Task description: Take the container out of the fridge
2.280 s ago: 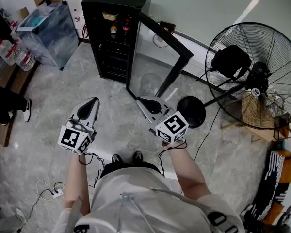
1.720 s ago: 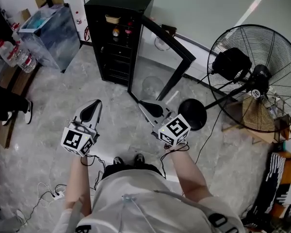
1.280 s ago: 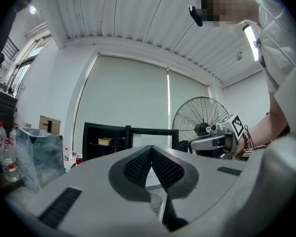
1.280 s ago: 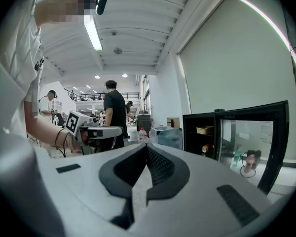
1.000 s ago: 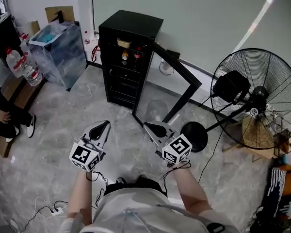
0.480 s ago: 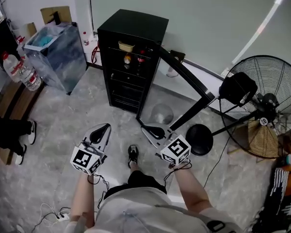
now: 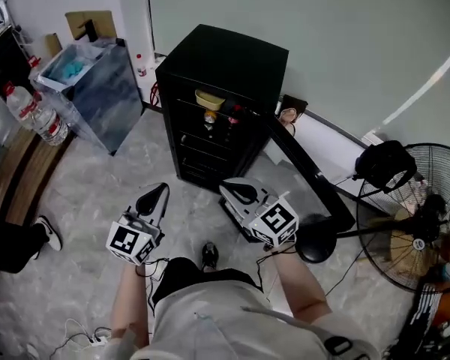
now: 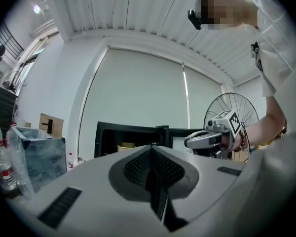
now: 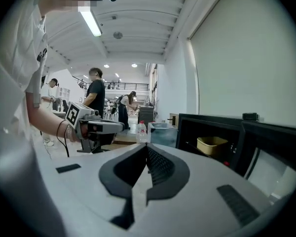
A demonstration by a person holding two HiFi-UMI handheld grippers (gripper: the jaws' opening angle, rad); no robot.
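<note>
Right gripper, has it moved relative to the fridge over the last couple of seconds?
Yes. The right gripper has come toward the fridge: earlier a wide gap separated them in the head view, now its tip sits at the fridge's foot.

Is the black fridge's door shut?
No, the fridge door stands swung wide open, and the yellow container shows inside.

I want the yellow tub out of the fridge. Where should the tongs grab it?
Probably the front rim, reaching in level through the open front. The tub sits upright on the top shelf of the fridge, so its thin wall faces out.
</note>
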